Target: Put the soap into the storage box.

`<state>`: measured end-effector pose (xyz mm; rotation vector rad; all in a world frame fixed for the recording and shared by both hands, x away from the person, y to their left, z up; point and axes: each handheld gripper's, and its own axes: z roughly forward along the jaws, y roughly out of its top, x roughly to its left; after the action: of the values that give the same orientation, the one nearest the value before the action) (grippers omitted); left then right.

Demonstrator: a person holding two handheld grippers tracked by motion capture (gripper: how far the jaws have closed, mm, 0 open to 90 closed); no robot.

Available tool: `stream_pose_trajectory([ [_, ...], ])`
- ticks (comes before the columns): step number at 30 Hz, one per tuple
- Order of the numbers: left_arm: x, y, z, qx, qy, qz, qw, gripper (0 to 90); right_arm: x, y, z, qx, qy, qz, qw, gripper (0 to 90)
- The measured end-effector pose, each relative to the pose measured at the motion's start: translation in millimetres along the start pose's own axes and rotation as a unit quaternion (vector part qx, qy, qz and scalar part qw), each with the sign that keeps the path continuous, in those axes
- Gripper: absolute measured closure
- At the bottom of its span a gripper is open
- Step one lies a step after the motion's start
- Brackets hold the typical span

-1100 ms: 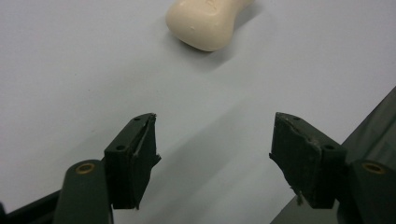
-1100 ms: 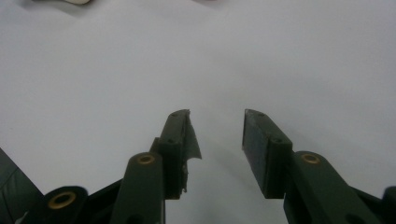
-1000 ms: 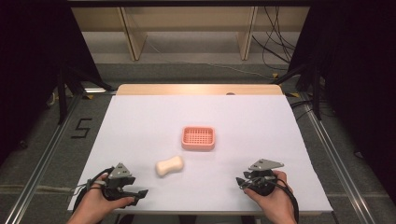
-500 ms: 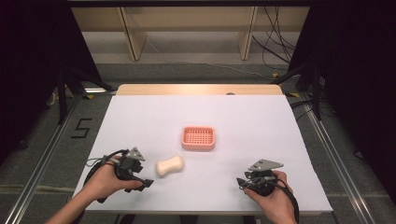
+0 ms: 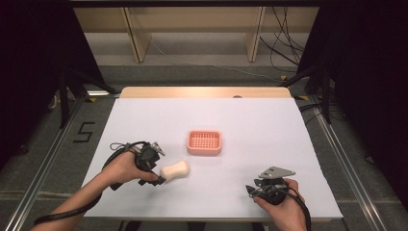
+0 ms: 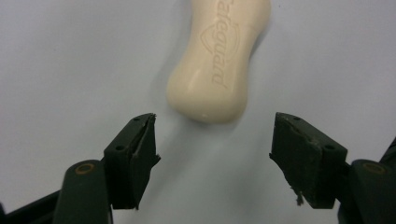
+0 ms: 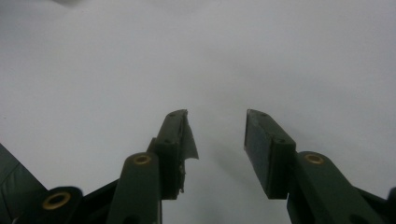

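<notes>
A cream-coloured bar of soap (image 5: 174,170) lies flat on the white table (image 5: 250,125), near the front left. The left gripper (image 5: 159,180), held in the person's left hand (image 5: 121,167), is placed just beside the bar's near end. In the left gripper view, the soap (image 6: 219,65) is seen just ahead of the gap between the two black jaws, which are spread wide and released; neither jaw touches the bar, and nothing is held.

From the high view, a pink slotted soap dish (image 5: 204,142) is seen a little beyond the soap and to its right, apart from it. The right gripper (image 5: 249,190) is held low at the front right of the table, well apart from the soap. In the right gripper view, the right gripper's jaws are parted over bare white surface, with nothing between them.

Writing can be read in the left gripper view alone: the word "Safeguard" is pressed into the top of the bar inside a shield outline, its first letter cut off by the picture's edge.
</notes>
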<state>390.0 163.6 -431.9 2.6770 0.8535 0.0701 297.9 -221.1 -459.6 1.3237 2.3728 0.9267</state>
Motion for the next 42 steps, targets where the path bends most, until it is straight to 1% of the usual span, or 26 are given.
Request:
stream_pose_trajectory([
  [3, 1.1, 9.0, 2.7, 0.014, 0.006, 0.004, 0.9999, 30.0, 0.0, -0.2, -0.6, 0.001, -0.001, 0.003, 1.0000, 59.5],
  [4, 1.1, 12.0, 2.7, 0.016, 0.007, 0.009, 0.9998, 30.0, -0.1, -0.3, -0.8, 0.001, -0.001, 0.002, 1.0000, 59.5],
  [5, 0.9, 15.0, 2.8, 0.015, 0.004, 0.009, 0.9998, 30.0, -1.1, -0.8, 0.0, -0.003, -0.001, -0.006, 1.0000, 59.6],
  [6, 0.1, 18.0, 2.8, 0.015, 0.001, 0.005, 0.9999, 29.9, -1.2, -0.8, 0.0, -0.003, -0.001, -0.007, 1.0000, 59.6],
  [7, 0.3, 21.0, 3.3, 0.016, 0.000, 0.008, 0.9998, 29.7, -1.3, -0.8, 0.0, -0.003, -0.001, -0.008, 1.0000, 59.6],
  [8, 0.2, 24.0, 4.5, 0.016, 0.001, 0.009, 0.9998, 29.5, -0.1, -0.3, -0.4, 0.000, 0.001, 0.001, 1.0000, 59.5],
  [9, 0.2, 24.0, 4.5, 0.016, 0.001, 0.009, 0.9998, 29.3, -0.1, -0.3, -0.4, 0.000, 0.001, 0.001, 1.0000, 59.5],
  [10, 0.9, 27.6, 6.6, 0.020, 0.001, 0.018, 0.9996, 28.7, 0.0, -0.3, 0.1, 0.001, 0.004, 0.001, 1.0000, 59.3],
  [11, 0.7, 29.5, 8.0, 0.021, 0.001, 0.019, 0.9996, 28.3, 0.0, -0.2, 0.1, 0.001, 0.004, 0.001, 1.0000, 59.3],
  [12, 2.0, 34.5, 12.7, 0.023, 0.007, 0.027, 0.9994, 28.4, 0.0, -0.2, 0.0, 0.001, 0.004, 0.001, 1.0000, 59.1],
  [15, 2.0, 40.2, 17.9, 0.028, 0.003, 0.036, 0.9990, 28.4, -0.3, -0.4, -0.4, 0.000, 0.003, 0.000, 1.0000, 59.0],
  [16, 2.0, 42.3, 19.1, 0.031, 0.003, 0.041, 0.9987, 28.4, -1.6, -1.0, 0.3, -0.003, 0.001, -0.009, 1.0000, 59.0],
  [17, 1.1, 44.0, 20.4, 0.032, 0.002, 0.042, 0.9986, 28.4, -0.6, -0.6, -0.2, 0.000, 0.004, 0.000, 1.0000, 59.0],
  [20, 0.2, 47.6, 23.4, 0.037, 0.001, 0.044, 0.9983, 28.3, -0.6, -0.5, 0.1, 0.003, 0.005, 0.001, 1.0000, 59.0],
  [22, 0.1, 52.8, 27.9, 0.049, 0.001, 0.056, 0.9972, 28.2, -0.2, -0.3, 0.3, 0.002, 0.006, 0.002, 1.0000, 58.9],
  [24, -0.2, 54.1, 29.4, 0.050, 0.001, 0.054, 0.9973, 28.3, -0.4, -0.3, 0.2, 0.001, 0.006, 0.001, 1.0000, 58.8],
  [25, 0.2, 56.3, 32.7, 0.056, 0.002, 0.056, 0.9969, 28.4, -2.1, -1.1, 0.7, -0.004, 0.004, -0.008, 1.0000, 58.8],
  [27, 0.4, 57.1, 34.4, 0.061, 0.003, 0.057, 0.9965, 28.7, -2.4, -0.6, -0.3, 0.001, 0.006, -0.005, 1.0000, 58.8],
  [29, 1.5, 59.1, 37.8, 0.069, -0.003, 0.060, 0.9958, 29.0, -2.4, -1.2, -0.4, 0.001, 0.005, 0.003, 1.0000, 58.8],
  [34, 3.4, 61.1, 39.7, 0.078, -0.009, 0.060, 0.9951, 29.7, -2.1, -1.0, -0.5, 0.001, 0.007, -0.001, 1.0000, 58.8],
  [35, 3.7, 61.8, 40.7, 0.082, -0.009, 0.062, 0.9947, 30.0, -5.3, -1.1, 2.4, -0.012, 0.010, -0.026, 0.9995, 58.8],
  [36, 3.6, 62.1, 41.5, 0.084, -0.009, 0.059, 0.9946, 30.4, -5.0, -1.1, 2.6, -0.013, 0.011, -0.025, 0.9996, 58.8],
  [37, 3.8, 62.4, 42.4, 0.088, -0.012, 0.060, 0.9943, 31.0, -3.7, -0.6, 1.4, -0.007, 0.012, -0.015, 0.9998, 58.8],
  [40, 4.4, 63.5, 44.9, 0.094, -0.014, 0.059, 0.9937, 32.3, -3.8, -0.8, 1.3, -0.006, 0.011, -0.014, 0.9998, 58.8],
  [41, 4.1, 63.7, 45.4, 0.097, -0.017, 0.058, 0.9934, 33.9, -4.9, -1.4, 2.4, -0.011, 0.011, -0.023, 0.9996, 58.8],
  [42, 4.2, 64.3, 46.2, 0.100, -0.016, 0.061, 0.9930, 35.1, -4.9, -1.4, 2.4, -0.011, 0.012, -0.023, 0.9996, 58.7],
])
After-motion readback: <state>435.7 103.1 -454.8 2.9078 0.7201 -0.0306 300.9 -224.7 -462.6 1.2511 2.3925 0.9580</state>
